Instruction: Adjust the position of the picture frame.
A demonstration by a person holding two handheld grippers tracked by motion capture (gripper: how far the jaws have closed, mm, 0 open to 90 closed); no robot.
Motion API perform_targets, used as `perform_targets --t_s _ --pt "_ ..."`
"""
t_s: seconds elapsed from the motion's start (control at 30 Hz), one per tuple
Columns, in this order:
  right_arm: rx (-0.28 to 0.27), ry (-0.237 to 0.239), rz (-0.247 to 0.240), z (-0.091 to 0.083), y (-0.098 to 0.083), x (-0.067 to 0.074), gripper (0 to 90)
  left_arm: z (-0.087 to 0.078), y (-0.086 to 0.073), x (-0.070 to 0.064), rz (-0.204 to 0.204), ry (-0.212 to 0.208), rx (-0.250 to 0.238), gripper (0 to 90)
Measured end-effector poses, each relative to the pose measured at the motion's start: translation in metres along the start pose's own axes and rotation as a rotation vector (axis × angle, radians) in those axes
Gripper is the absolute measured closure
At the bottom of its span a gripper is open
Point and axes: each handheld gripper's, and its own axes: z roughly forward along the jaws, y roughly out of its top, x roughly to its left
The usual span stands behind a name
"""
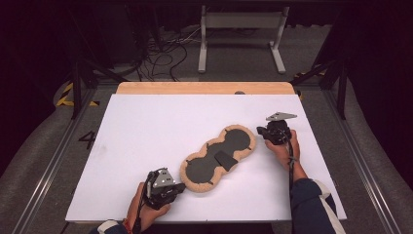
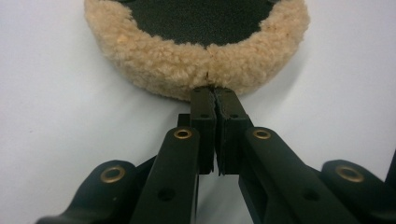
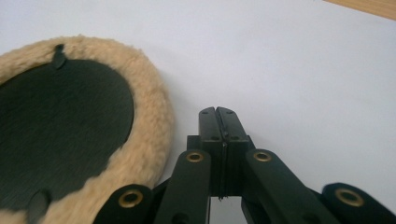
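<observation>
A peanut-shaped pad [image 1: 219, 153] with a tan fleece rim and a black centre lies flat on the white table [image 1: 146, 126]. A small dark flap [image 1: 225, 160] sits near its waist. My left gripper [image 1: 182, 185] is at the pad's near end. In the left gripper view, that gripper [image 2: 215, 91] is shut with its tips pressed against the fleece rim [image 2: 187, 65]; whether any fleece is pinched is unclear. My right gripper [image 1: 259, 130] rests by the pad's far right end. In the right gripper view, that gripper [image 3: 218, 111] is shut on nothing, just beside the fleece rim [image 3: 149, 116].
A wooden strip [image 1: 204, 87] runs along the table's far edge. Beyond it stand a grey metal frame [image 1: 241, 22] and loose cables [image 1: 160, 58] on the floor. Bare white surface spreads left of the pad and along the front edge.
</observation>
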Motion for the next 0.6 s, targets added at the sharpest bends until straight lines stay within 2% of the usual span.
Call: perform_targets --t_s 0.07,0.1,0.13,0.2,0.3,0.37,0.4,0.43,0.5,0.57,0.6 --pt "0.042 0.037 -0.014 0.013 0.001 0.004 90.0 0.001 0.000 -0.003 0.012 0.020 0.000 88.1" --pt "0.042 0.037 -0.014 0.013 0.001 0.004 90.0 0.001 0.000 -0.003 0.012 0.020 0.000 88.2" --pt "0.053 0.024 -0.037 0.017 0.001 0.006 90.0 0.001 0.001 -0.005 0.027 0.032 -0.001 88.2" --pt "0.054 0.030 -0.058 0.020 0.005 0.008 90.0 0.002 0.001 -0.006 0.021 0.044 -0.002 88.3" --pt "0.054 0.071 -0.052 0.022 0.006 0.003 90.0 0.003 0.002 -0.010 0.024 0.085 0.003 89.0" --pt "0.058 0.084 -0.066 0.022 0.007 0.000 90.0 0.004 0.003 -0.013 0.023 0.116 0.004 89.4" --pt "0.058 0.084 -0.066 0.022 0.007 0.000 90.0 0.004 0.003 -0.013 0.023 0.116 0.004 89.5" --pt "0.067 0.087 -0.079 0.021 0.007 -0.001 90.0 0.004 0.003 -0.014 0.024 0.131 0.004 89.5" --pt "0.082 0.109 -0.114 0.020 0.009 -0.003 90.0 0.004 0.003 -0.011 0.014 0.132 0.006 89.5" --pt "0.087 0.117 -0.119 0.019 0.008 -0.004 90.0 0.003 0.003 -0.007 -0.007 0.145 0.005 89.5" --pt "0.088 0.129 -0.123 0.017 0.006 -0.004 90.0 0.003 0.003 -0.003 -0.006 0.134 0.007 89.6"
